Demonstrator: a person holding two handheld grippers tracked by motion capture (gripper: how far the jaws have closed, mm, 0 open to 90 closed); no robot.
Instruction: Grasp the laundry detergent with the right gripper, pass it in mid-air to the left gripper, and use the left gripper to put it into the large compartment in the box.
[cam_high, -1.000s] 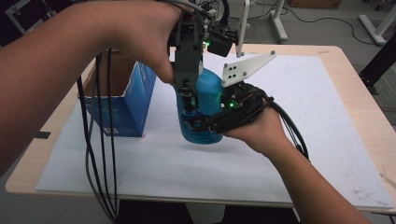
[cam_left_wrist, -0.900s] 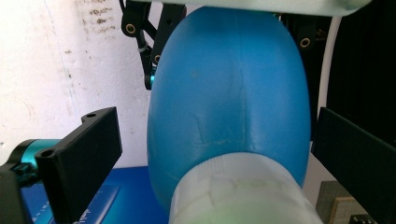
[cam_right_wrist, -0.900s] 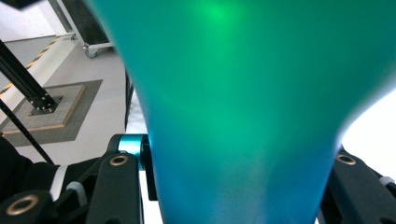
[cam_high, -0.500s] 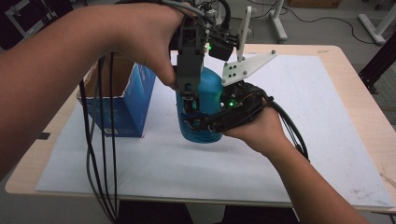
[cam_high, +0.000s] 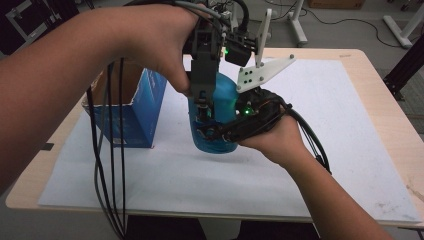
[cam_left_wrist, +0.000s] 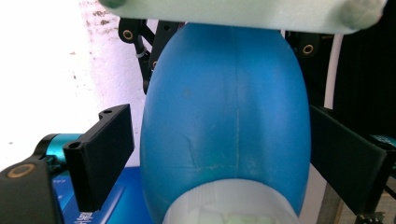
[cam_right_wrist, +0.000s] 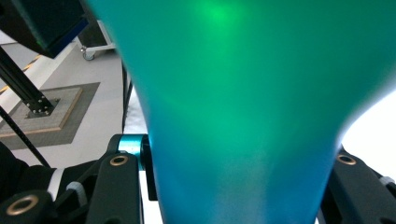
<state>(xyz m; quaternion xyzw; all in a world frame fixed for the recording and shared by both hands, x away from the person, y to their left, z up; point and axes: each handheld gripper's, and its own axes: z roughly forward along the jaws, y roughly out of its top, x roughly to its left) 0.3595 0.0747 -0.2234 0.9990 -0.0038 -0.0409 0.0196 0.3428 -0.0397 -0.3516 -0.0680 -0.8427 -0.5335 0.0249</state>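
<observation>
Blue bottle (cam_high: 220, 107) is being steadied by right tongs (cam_high: 212, 134) gripping its base while left tongs (cam_high: 202, 97), at 12 o'clock above, are being closed toward its cap (cam_left_wrist: 231, 205), not yet touching.

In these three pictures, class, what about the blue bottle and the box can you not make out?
- Blue bottle, high view: its top sits behind the left gripper.
- Bottle cap, left gripper view: cut off by the bottom edge.
- Blue box, high view: the forearm hides its inside.

White sheet (cam_high: 320, 150) on wooden table (cam_high: 385, 95)
</observation>
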